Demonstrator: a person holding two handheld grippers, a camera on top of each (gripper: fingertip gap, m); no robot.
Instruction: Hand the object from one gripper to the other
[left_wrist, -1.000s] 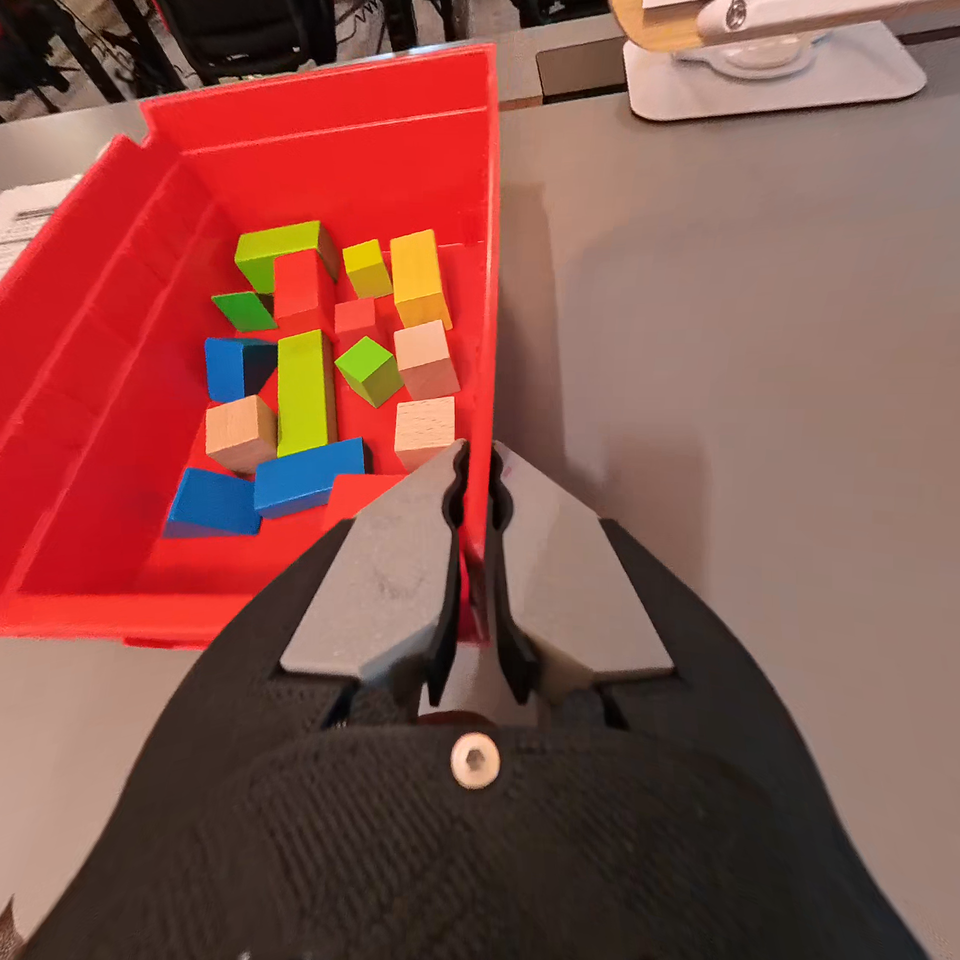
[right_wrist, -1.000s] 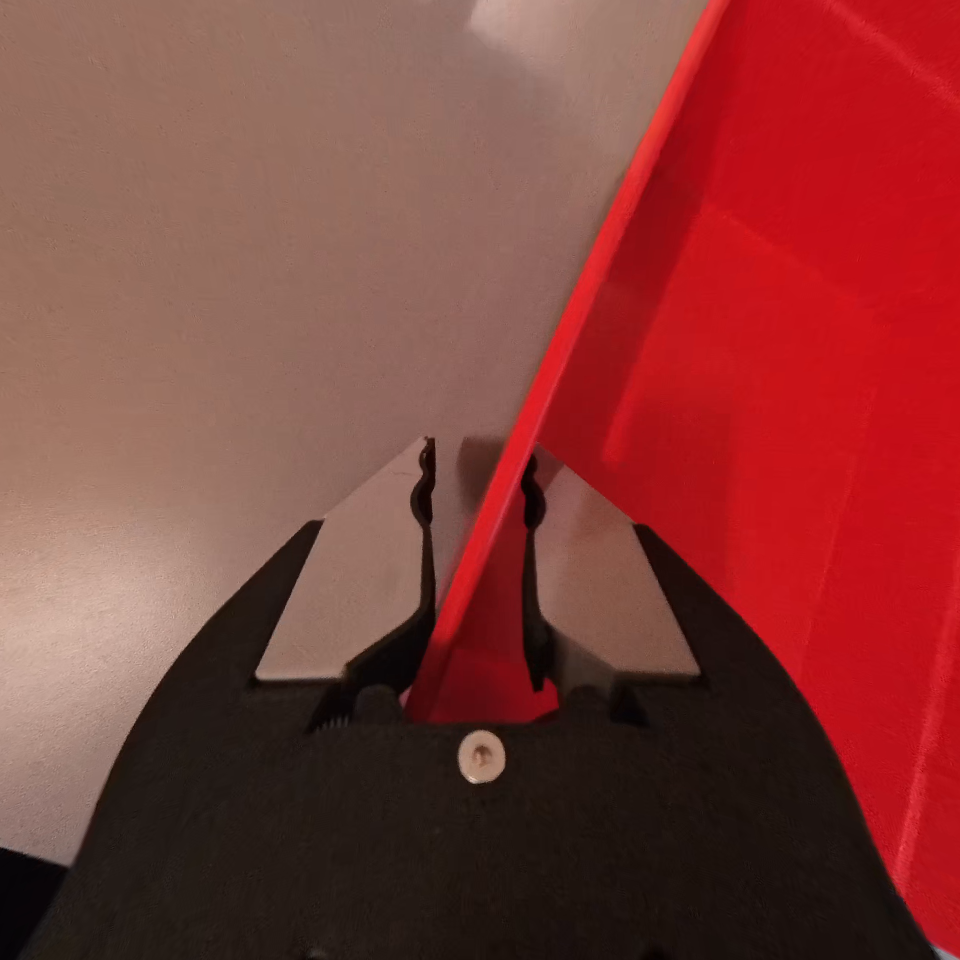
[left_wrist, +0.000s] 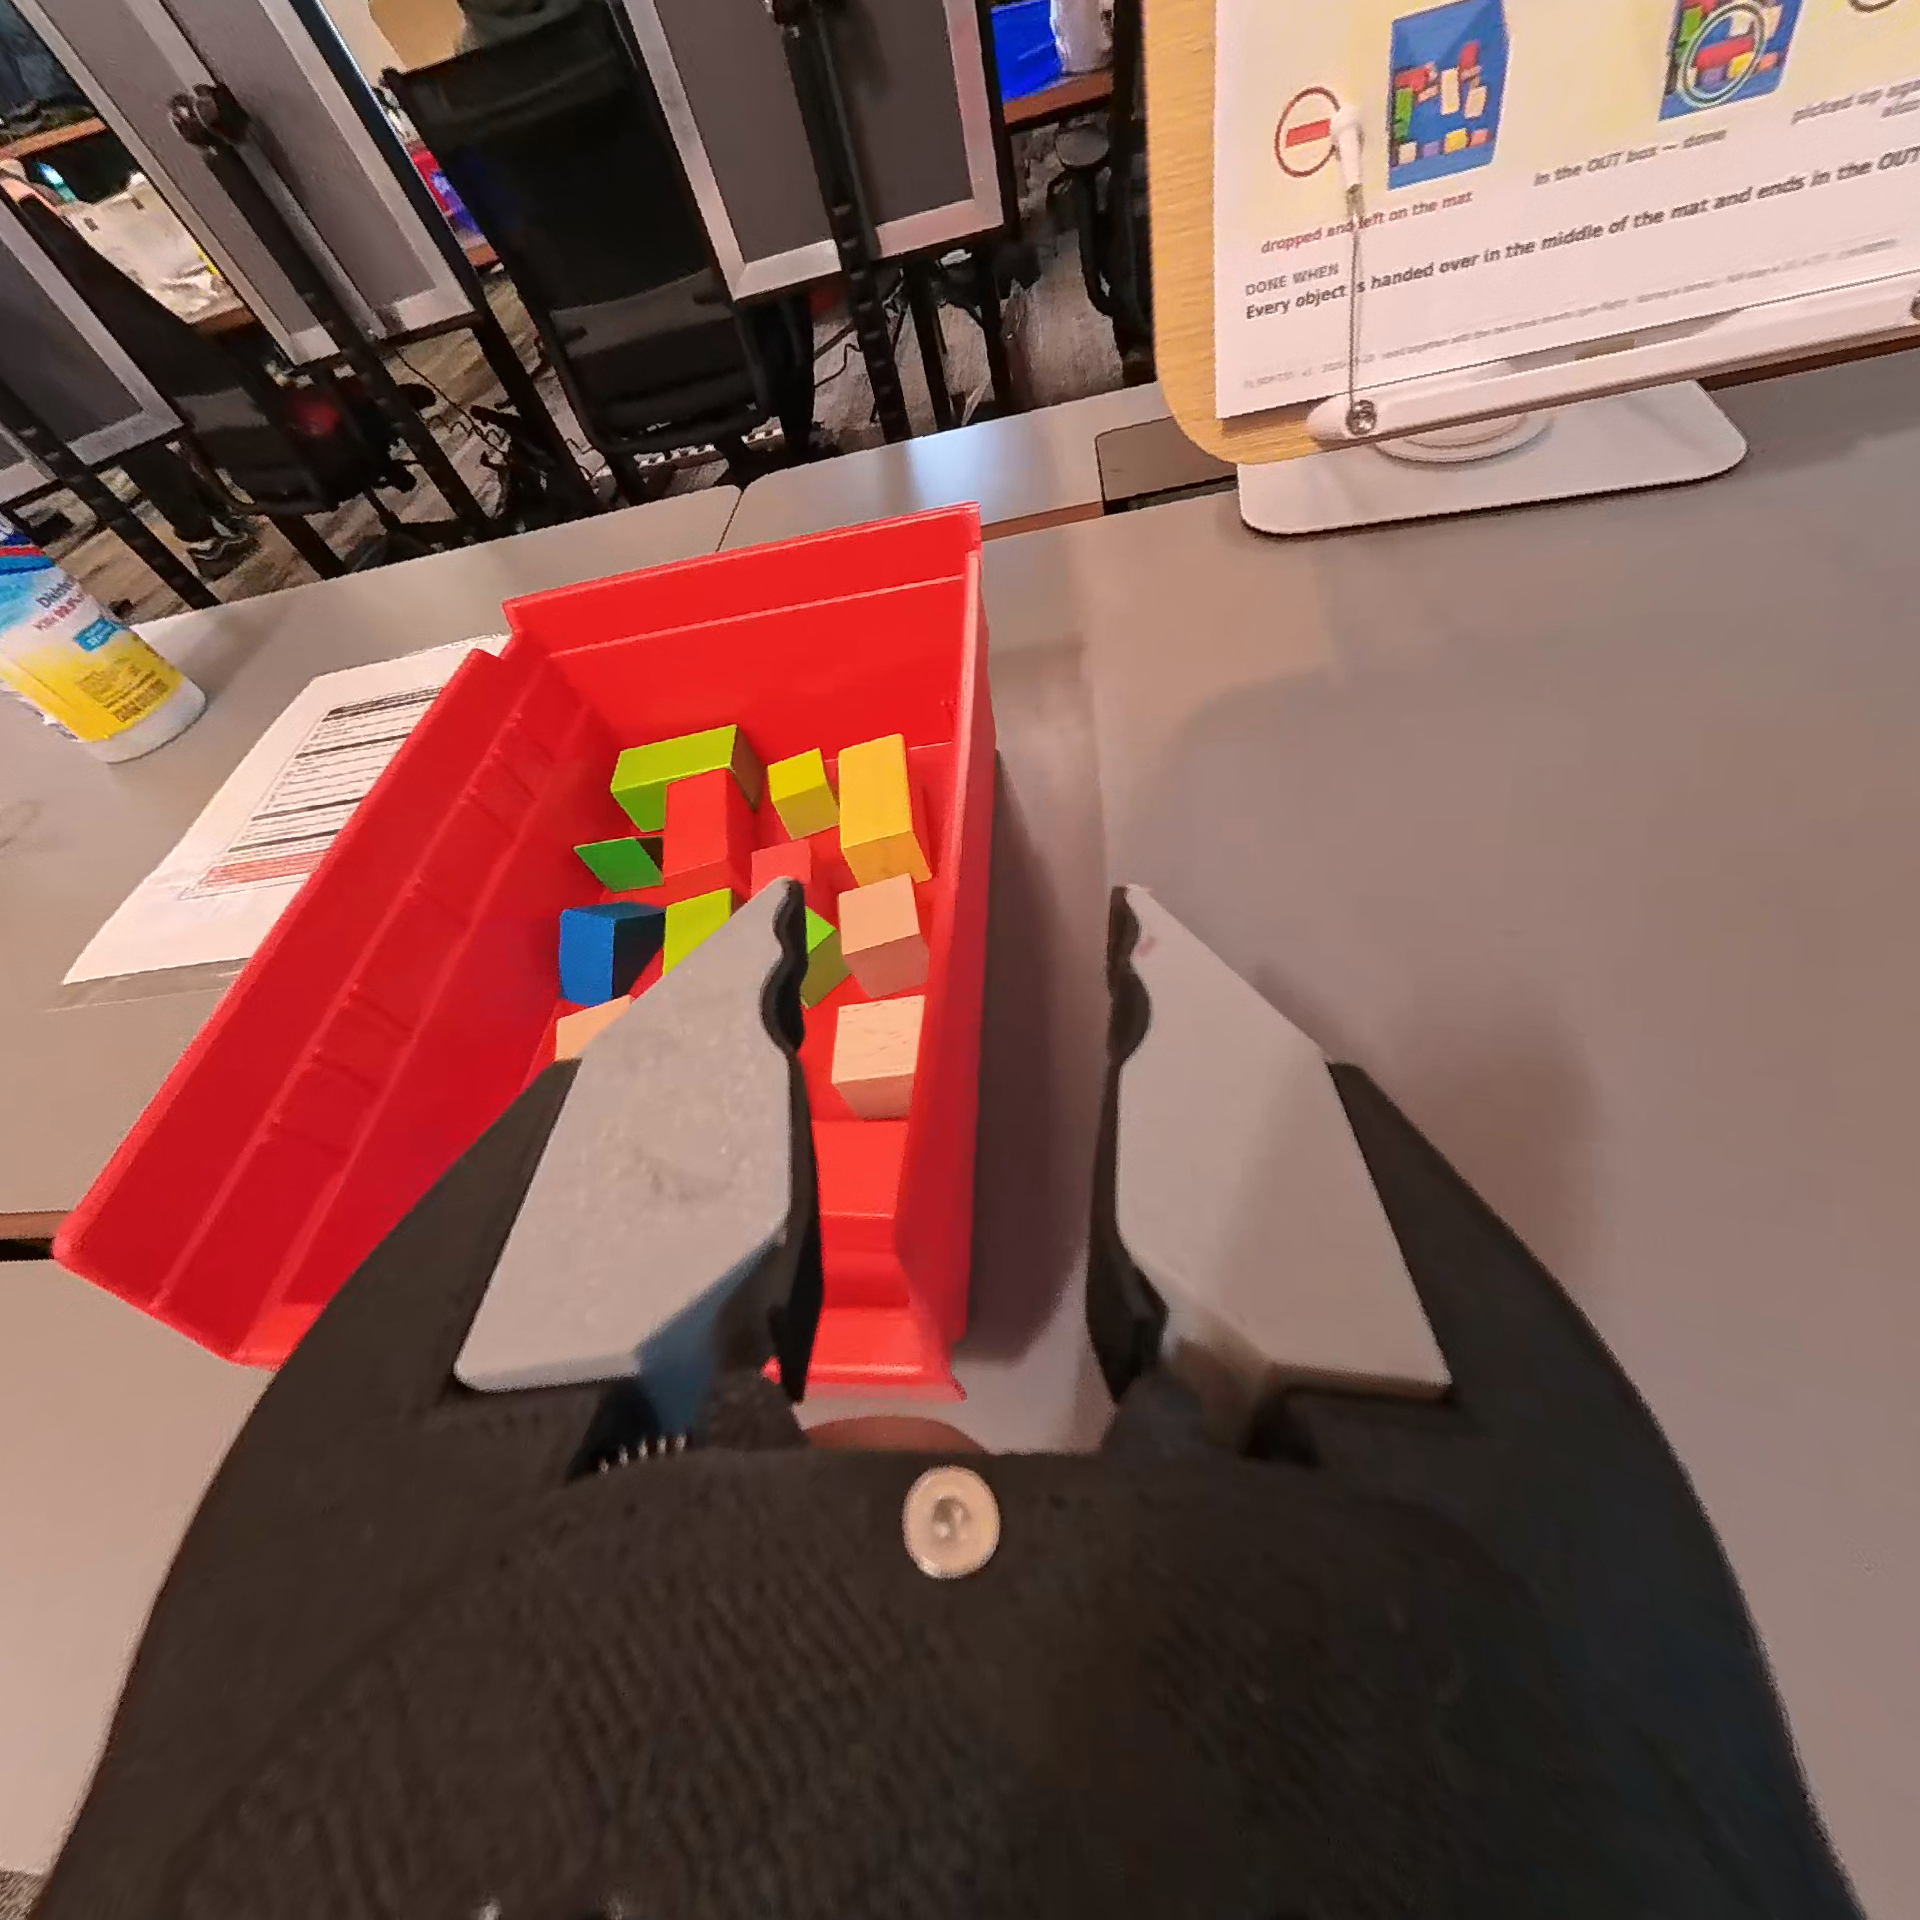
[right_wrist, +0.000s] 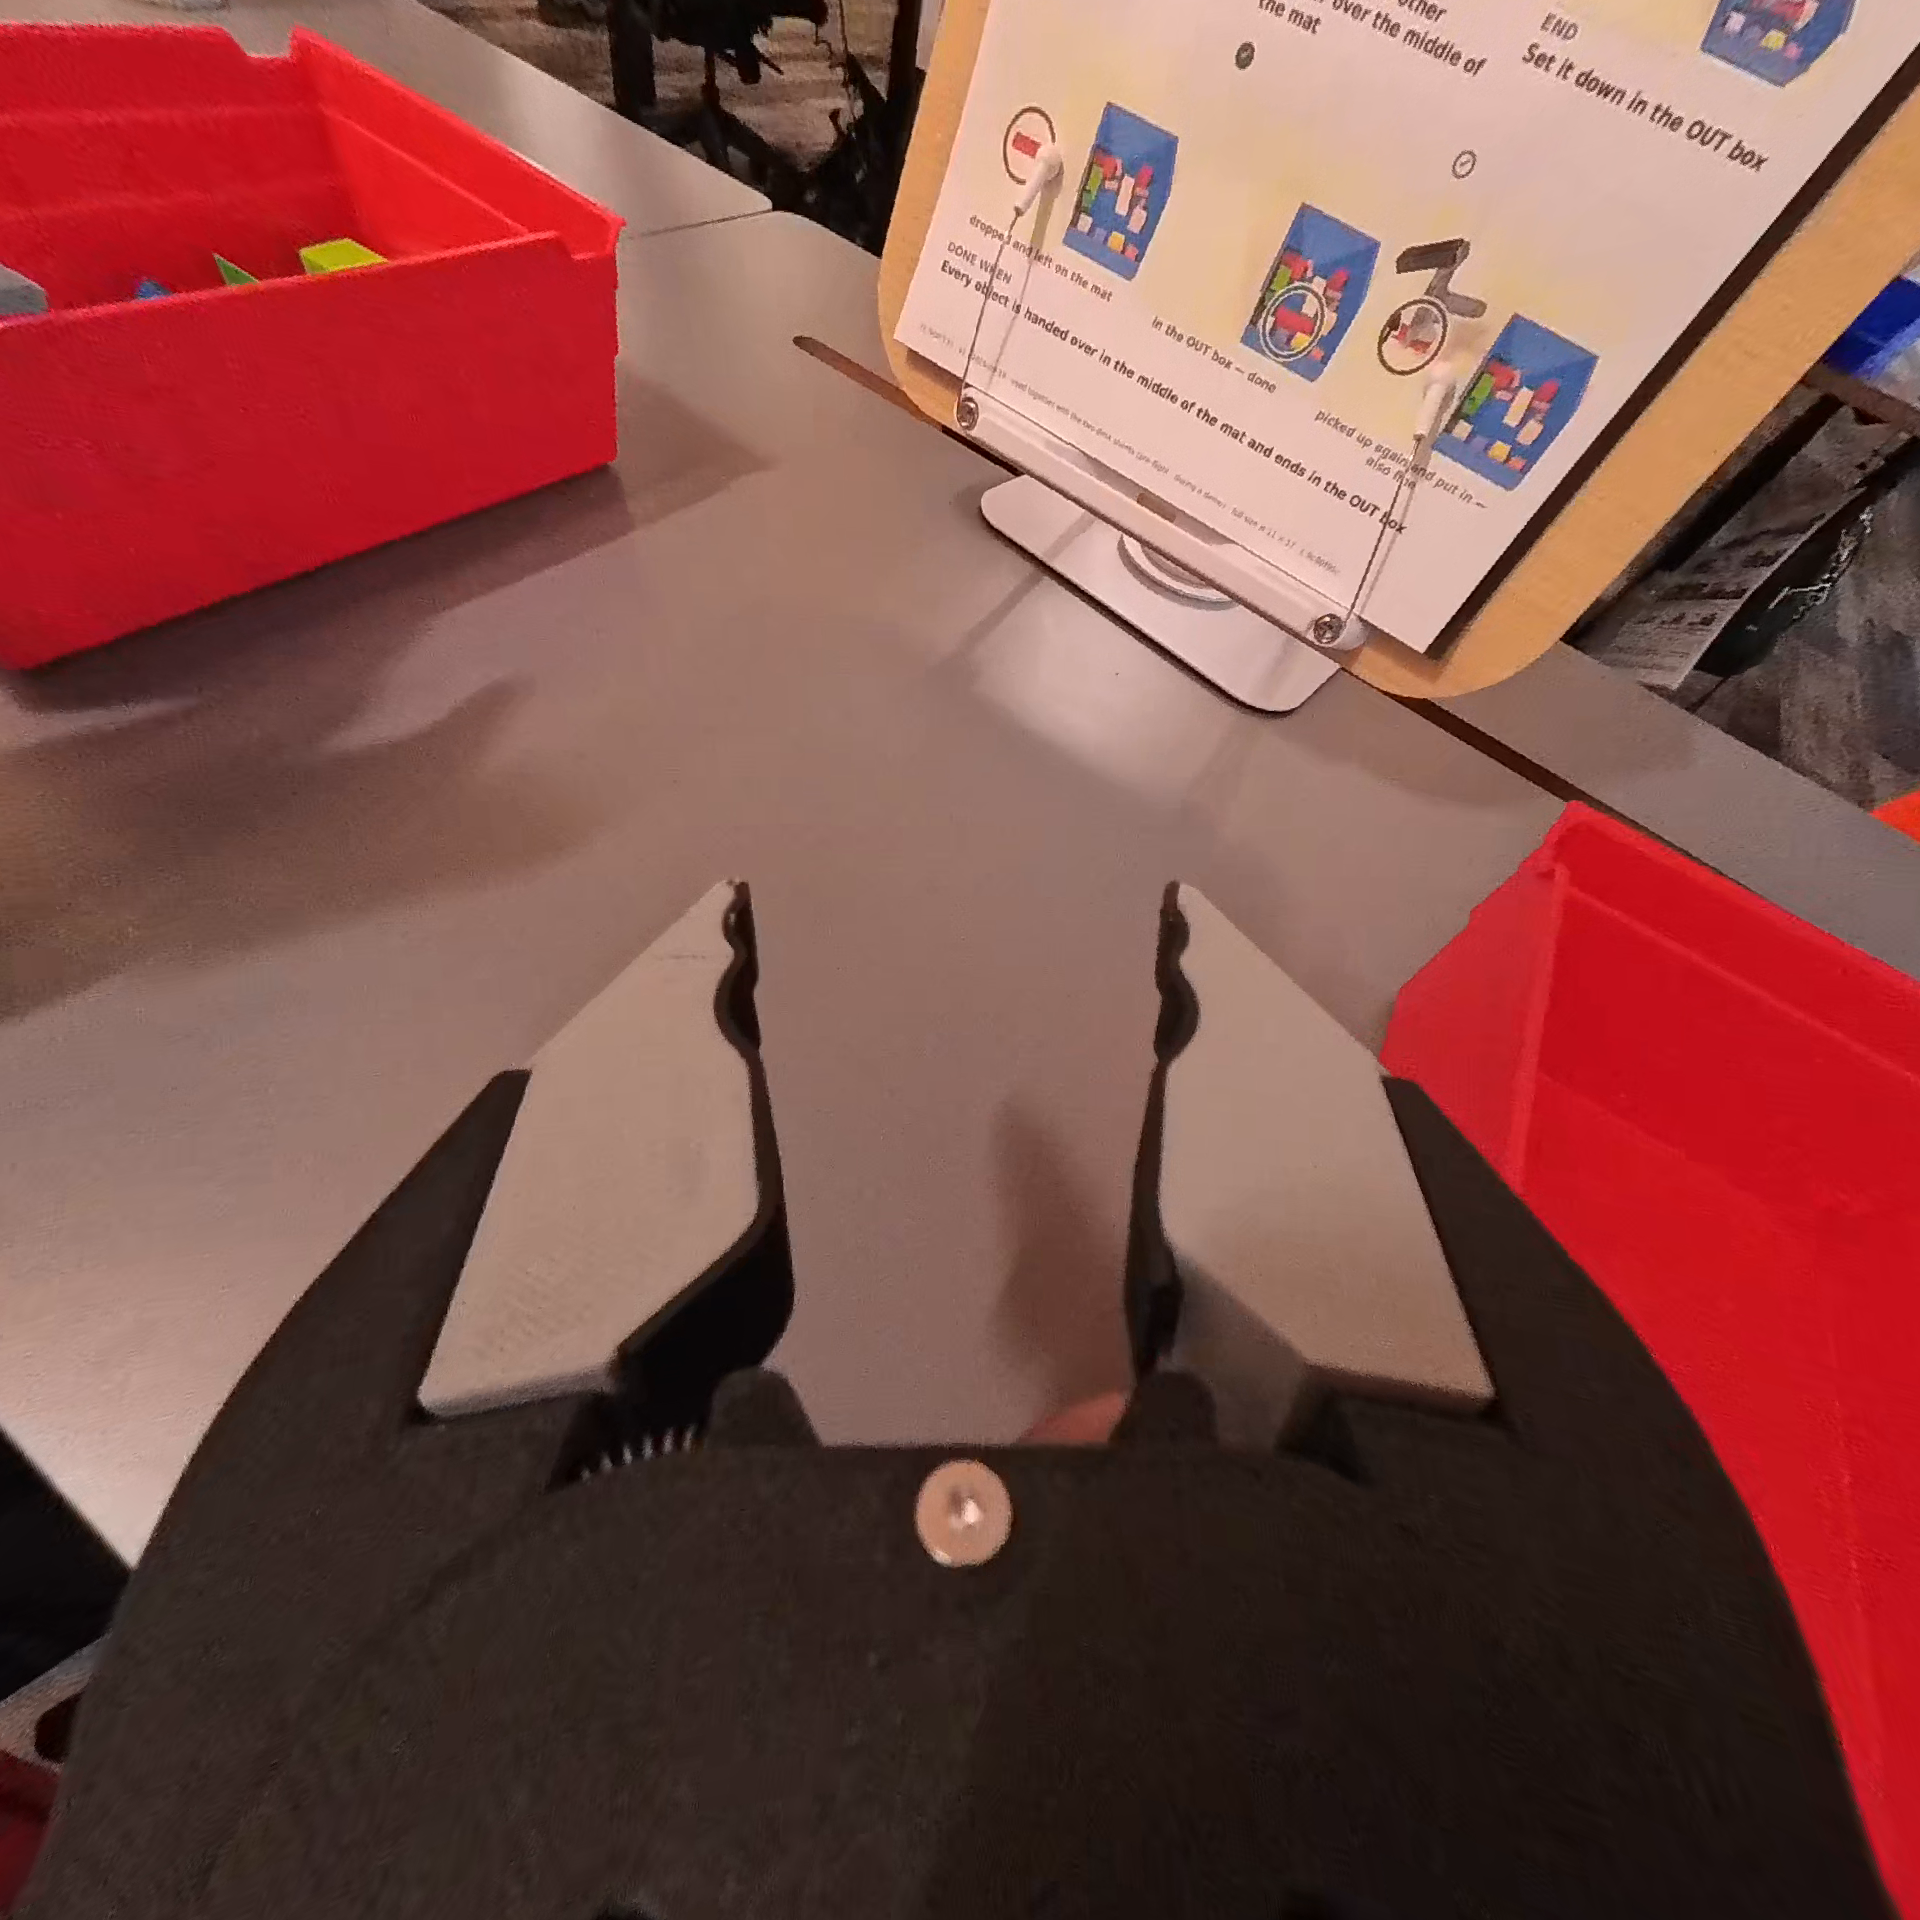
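So right now neither gripper has anything in it. The left gripper (left_wrist: 951, 914) hangs over the near end of the red bin (left_wrist: 312, 1091) with its jaws spread wide, one finger (left_wrist: 675, 1091) over the pile of blocks and the other (left_wrist: 1236, 1122) out past the bin's right wall, over bare desk (left_wrist: 1455, 831), so it's straddling that wall rather than lined up on any block. The coloured wooden blocks (left_wrist: 873, 805) are all lying loose inside, bunched toward the right wall: yellow, greens, reds, a blue one and a few plain wood cubes (left_wrist: 878, 1049). My guess is it's open like that to drop onto one of the plain cubes nearest the tips, but it'd need to shift left first. The right gripper (right_wrist: 951, 914) is wide open too, with just grey desk between its fingers, parked over the middle between the block bin and a second red bin (right_wrist: 1683, 1091) at the right edge, which looks like the drop-off, so waiting there makes sense. An instruction sheet on a stand (right_wrist: 1226, 312) sits at the far edge.
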